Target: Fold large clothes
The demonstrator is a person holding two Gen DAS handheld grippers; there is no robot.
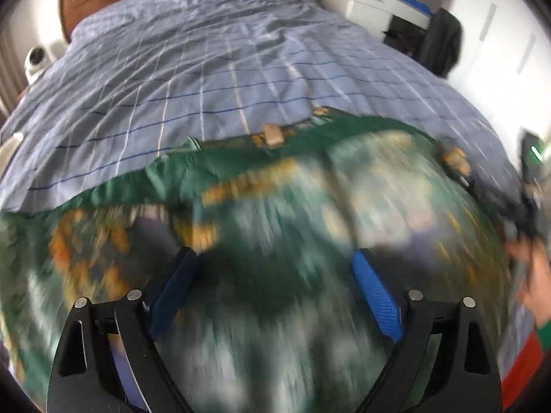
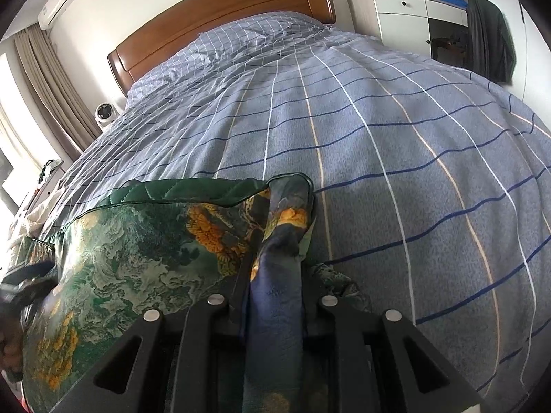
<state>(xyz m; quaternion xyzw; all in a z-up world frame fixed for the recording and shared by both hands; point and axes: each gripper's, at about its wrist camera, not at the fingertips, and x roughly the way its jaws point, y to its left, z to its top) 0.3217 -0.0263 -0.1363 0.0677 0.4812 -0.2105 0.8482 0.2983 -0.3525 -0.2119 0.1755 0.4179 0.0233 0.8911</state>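
A large green garment with an orange, white and blue print (image 1: 275,189) lies on the near part of the bed, blurred by motion in the left wrist view. My left gripper (image 1: 275,261) is open above it, blue pads (image 1: 375,292) apart, nothing between them. In the right wrist view the same garment (image 2: 137,251) lies at the left. My right gripper (image 2: 275,258) is shut on a bunched corner of the garment (image 2: 275,292) and lifts it off the bed. The right gripper also shows at the far right of the left wrist view (image 1: 523,206).
The bed has a blue-grey checked cover (image 2: 378,137) and a wooden headboard (image 2: 224,17). A white cabinet (image 2: 403,17) with a dark garment hung beside it (image 2: 489,34) stands to the right. Curtains (image 2: 51,86) and a small white device (image 2: 105,113) are at the left.
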